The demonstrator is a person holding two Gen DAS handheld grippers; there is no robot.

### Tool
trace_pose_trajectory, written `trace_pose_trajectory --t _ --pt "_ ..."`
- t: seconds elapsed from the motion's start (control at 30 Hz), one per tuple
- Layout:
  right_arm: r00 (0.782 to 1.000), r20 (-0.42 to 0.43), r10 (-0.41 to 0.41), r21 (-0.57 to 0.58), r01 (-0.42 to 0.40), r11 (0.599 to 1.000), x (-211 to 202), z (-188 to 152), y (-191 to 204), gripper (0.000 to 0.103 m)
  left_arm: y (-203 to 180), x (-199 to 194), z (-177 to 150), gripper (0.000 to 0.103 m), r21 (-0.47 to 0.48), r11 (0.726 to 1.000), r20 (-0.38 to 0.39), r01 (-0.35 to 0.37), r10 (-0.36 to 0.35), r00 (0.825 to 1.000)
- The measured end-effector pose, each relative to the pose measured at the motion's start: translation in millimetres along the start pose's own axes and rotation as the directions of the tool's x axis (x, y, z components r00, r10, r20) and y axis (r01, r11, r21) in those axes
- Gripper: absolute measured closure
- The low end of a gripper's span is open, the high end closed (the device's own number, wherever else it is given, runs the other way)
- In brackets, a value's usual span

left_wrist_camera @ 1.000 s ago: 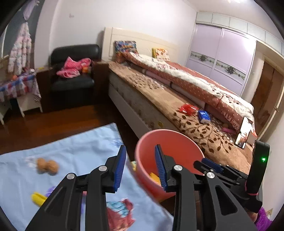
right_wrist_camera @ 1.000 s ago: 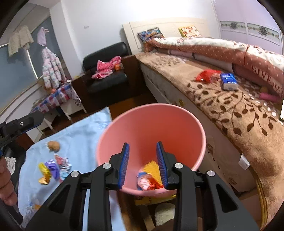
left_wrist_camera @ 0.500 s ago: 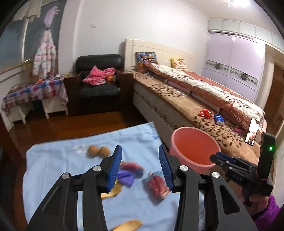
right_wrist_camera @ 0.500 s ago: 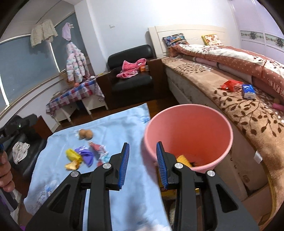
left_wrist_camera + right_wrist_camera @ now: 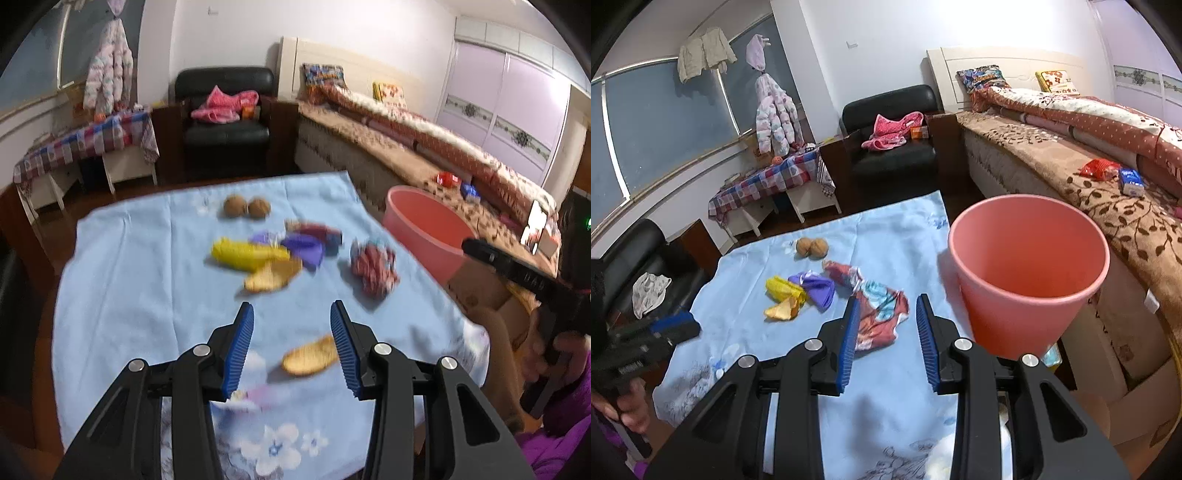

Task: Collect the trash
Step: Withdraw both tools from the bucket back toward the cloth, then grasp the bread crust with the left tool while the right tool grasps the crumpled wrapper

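- Left tongs (image 5: 291, 350) hover over a surface (image 5: 122, 295) draped in pale blue cloth, jaws apart and holding nothing.
- A tan peel (image 5: 310, 355) lies just below and ahead of them, toward the right jaw, its long axis running roughly across the gap.
- Farther ahead sits a cluster: yellow wrapper (image 5: 243, 254), purple wrapper (image 5: 304, 249), another tan scrap (image 5: 271, 278), and a red wrapper (image 5: 373, 269) off to the right.
- Two walnuts (image 5: 246, 207) rest beyond, near the far edge.
- Right tongs (image 5: 886, 332) are part open and empty, aimed at the red wrapper, which lies spread just ahead of their tips.
- A pink bin (image 5: 1027, 269) stands past the surface's right edge, beside the bed (image 5: 1071, 177), mouth up and clear.
- The left tongs are nearer the peel; bare cloth around it gives room to close in.
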State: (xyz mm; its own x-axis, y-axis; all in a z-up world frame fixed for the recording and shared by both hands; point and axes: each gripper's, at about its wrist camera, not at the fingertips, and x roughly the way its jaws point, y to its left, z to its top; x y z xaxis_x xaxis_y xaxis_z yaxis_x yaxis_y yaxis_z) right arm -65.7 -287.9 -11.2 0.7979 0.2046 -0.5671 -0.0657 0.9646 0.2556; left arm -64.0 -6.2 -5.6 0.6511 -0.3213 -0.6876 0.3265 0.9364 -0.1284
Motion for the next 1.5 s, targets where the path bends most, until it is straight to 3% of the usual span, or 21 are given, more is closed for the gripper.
trace_pose_trajectory --t 0.23,0.77,0.83,1.0,1.1,1.5 --pt "0.999 -0.037 -0.003 -0.012 0.002 1.0 -1.9 -19.3 11.0 0.071 -4.4 30.1 -26.8 0.061 0.013 1.0 -0.074 0.027 -0.026 0.997" --pt "0.993 -0.112 0.024 0.005 -0.024 1.0 0.8 -43.2 29.7 0.071 -8.9 71.4 -35.0 0.061 0.01 1.0 -0.136 0.015 -0.014 0.991" --pt "0.993 -0.115 0.023 0.002 -0.023 1.0 0.3 -44.6 31.4 0.071 -6.0 72.3 -35.8 0.066 -0.005 1.0 -0.137 0.017 -0.017 0.99" --pt "0.993 -0.115 0.018 0.003 -0.018 1.0 -2.5 -46.3 34.4 0.071 -0.4 79.3 -37.8 0.095 -0.043 0.999 -0.153 0.021 -0.027 0.988" --pt "0.993 -0.115 0.013 0.0 -0.013 1.0 -5.9 -46.9 36.0 0.071 0.4 74.3 -38.7 0.099 -0.054 0.998 -0.132 0.028 -0.035 0.991" --pt "0.996 -0.086 0.006 -0.033 -0.009 0.999 -23.9 -48.7 54.3 0.071 8.3 16.9 -25.4 0.099 -0.093 0.996 0.026 0.002 0.001 1.0"
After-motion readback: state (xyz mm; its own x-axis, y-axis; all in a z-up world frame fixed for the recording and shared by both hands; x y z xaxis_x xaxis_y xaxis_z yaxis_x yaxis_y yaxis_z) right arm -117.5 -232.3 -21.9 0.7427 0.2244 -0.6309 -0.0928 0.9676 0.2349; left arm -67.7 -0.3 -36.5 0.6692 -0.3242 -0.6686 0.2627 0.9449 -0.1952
